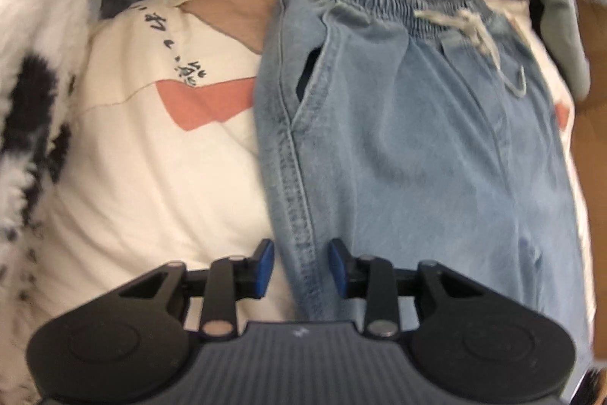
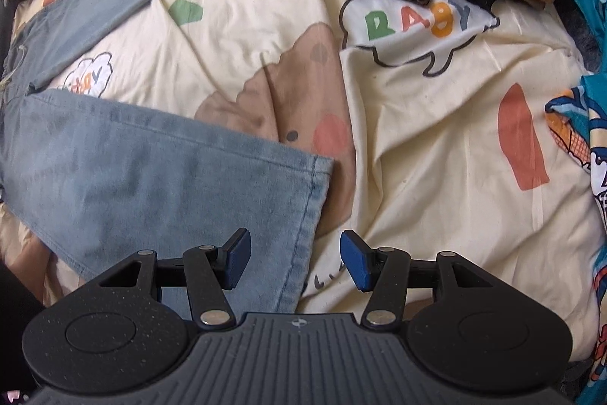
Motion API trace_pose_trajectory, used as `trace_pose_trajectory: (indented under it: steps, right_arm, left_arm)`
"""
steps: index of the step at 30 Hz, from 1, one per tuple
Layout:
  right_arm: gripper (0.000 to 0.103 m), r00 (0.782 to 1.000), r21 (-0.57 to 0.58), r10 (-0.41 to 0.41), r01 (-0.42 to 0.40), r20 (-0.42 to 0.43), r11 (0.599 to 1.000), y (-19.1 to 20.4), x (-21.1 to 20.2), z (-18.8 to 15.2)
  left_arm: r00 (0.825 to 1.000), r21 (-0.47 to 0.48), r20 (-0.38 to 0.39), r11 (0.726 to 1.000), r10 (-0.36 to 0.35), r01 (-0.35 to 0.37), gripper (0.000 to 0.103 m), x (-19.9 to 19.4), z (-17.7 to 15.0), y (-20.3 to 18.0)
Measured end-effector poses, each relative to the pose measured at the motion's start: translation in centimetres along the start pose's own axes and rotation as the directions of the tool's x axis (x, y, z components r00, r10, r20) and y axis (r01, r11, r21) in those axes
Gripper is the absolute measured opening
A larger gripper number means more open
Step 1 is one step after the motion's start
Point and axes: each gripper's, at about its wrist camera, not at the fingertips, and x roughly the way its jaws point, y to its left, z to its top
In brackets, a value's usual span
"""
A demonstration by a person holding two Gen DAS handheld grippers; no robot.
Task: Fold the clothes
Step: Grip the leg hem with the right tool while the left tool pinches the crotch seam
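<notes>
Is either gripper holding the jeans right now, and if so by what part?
Nothing is held. The left gripper is open astride the jeans' side seam; the right gripper is open over the leg hem.

Left wrist view: looks forward and down along the left tool (image 1: 301, 266) from close above the bed, facing the jeans (image 1: 417, 147) at their waistband end; the waistband lies at the far side of the frame.
Right wrist view: looks forward and down along the right tool (image 2: 296, 262), also close above the bed, facing the hem of one jeans leg (image 2: 189, 177).
Shared: both views take in the jeans and the cream printed quilt (image 2: 436, 139) beneath them (image 1: 159, 169), from opposite ends of the jeans.
</notes>
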Motion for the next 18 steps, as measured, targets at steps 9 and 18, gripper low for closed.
trace_pose_trajectory:
  steps: [9, 18]
  right_arm:
    - [0.059, 0.991, 0.078, 0.089, -0.081, -0.1, 0.994, -2.1, 1.3, -1.9]
    - [0.059, 0.947, 0.214, 0.266, -0.225, -0.182, 0.95, -3.3, 4.3, -4.5]
  left_arm:
    - [1.0, 0.028, -0.006, 0.999, 0.026, -0.026, 0.012, -0.6, 0.5, 0.0]
    - [0.997, 0.082, -0.029, 0.994, 0.074, -0.071, 0.012, -1.8, 0.6, -1.3]
